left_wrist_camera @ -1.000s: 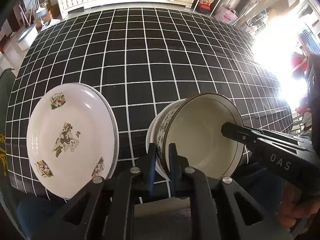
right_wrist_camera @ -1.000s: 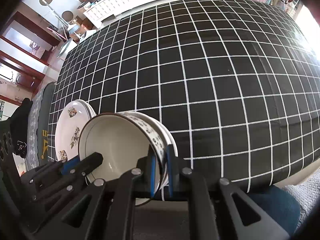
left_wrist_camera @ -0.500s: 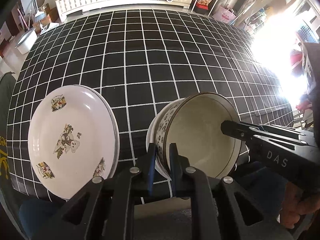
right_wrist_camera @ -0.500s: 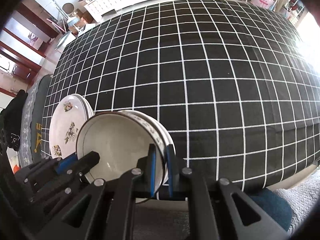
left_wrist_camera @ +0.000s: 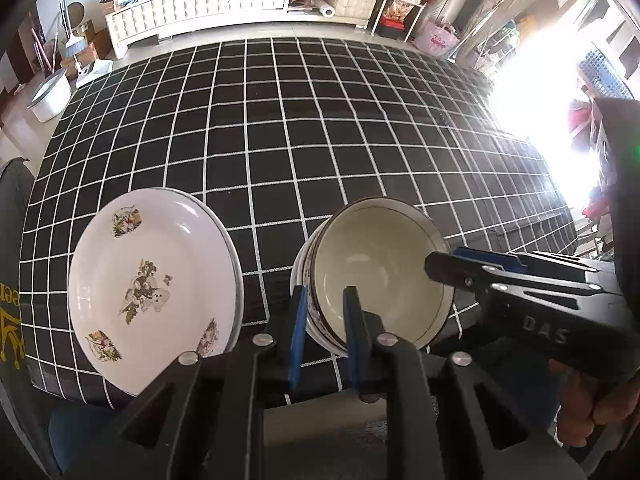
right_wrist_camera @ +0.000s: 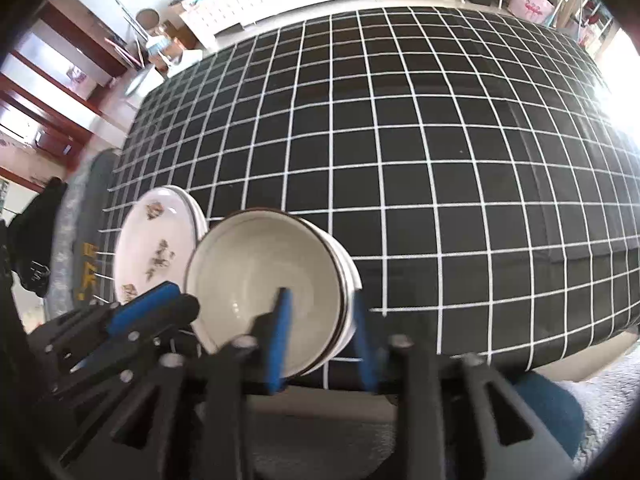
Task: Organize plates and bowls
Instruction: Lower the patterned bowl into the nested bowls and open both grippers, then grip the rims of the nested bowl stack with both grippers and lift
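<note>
Cream bowls with dark rims are nested in a stack (left_wrist_camera: 380,272) near the front edge of the black checked tablecloth (left_wrist_camera: 320,140). To their left lies a stack of white plates (left_wrist_camera: 152,292) with flower prints. My left gripper (left_wrist_camera: 325,320) straddles the near-left rim of the bowls; its jaws are opening and its pads stand off the rim. My right gripper (right_wrist_camera: 322,332) straddles the right rim of the bowls (right_wrist_camera: 264,272), jaws opening wide, pads clear. Each gripper shows in the other's view: the right gripper (left_wrist_camera: 440,268) and the left gripper (right_wrist_camera: 160,304). The plates (right_wrist_camera: 156,256) lie beyond.
The table's front edge runs just under both grippers. A dark chair back (left_wrist_camera: 12,240) stands at the left and a blue stool (right_wrist_camera: 548,404) at the lower right. A white cabinet (left_wrist_camera: 200,4) and a white basin (left_wrist_camera: 48,96) lie beyond the table. A hand (left_wrist_camera: 592,412) holds the right gripper.
Both grippers were shut on the top bowl's rim while it hung tilted; now their jaws have spread and the bowl sits level in the stack.
</note>
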The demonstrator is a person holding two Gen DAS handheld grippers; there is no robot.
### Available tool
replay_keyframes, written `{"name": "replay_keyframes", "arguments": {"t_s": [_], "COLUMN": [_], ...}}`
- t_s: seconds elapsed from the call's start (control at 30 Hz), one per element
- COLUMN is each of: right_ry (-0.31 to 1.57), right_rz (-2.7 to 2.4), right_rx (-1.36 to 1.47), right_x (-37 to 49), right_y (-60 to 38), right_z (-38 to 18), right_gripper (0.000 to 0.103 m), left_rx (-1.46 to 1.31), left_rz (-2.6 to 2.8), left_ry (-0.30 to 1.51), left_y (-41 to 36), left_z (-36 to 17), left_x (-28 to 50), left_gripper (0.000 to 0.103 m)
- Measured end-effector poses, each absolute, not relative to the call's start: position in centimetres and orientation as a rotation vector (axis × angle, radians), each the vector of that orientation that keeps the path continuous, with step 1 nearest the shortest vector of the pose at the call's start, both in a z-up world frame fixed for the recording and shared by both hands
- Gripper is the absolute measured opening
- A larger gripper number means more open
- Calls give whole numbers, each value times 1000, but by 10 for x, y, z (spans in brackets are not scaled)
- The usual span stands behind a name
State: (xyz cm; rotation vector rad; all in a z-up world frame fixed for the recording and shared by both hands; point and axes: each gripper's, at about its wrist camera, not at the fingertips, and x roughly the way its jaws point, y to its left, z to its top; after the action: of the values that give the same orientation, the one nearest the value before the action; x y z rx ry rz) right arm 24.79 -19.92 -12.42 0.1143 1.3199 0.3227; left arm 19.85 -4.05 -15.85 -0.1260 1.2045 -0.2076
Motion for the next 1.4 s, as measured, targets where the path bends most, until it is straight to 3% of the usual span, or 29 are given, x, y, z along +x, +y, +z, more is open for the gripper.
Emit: {"name": "replay_keyframes", "arguments": {"t_s": [0.13,0.4,1.4], "right_ry": [1267,1257,1424], "right_rz": [305,308,297], "right_rx": [101,121,389], "right_x": [243,232,257], "right_y": [-204,-219,-224], "right_z": [-113,-108,-173], "right_gripper": [62,80,80], "left_rx": [-121,-167,-234], "left_rz": [-223,-346,-448], "left_ry": [1184,1148,1344], "left_y": [-39,-38,-19], "left_z": [-151,-135,-215], "left_x": [195,182,232], "left_gripper": [30,67,67]}}
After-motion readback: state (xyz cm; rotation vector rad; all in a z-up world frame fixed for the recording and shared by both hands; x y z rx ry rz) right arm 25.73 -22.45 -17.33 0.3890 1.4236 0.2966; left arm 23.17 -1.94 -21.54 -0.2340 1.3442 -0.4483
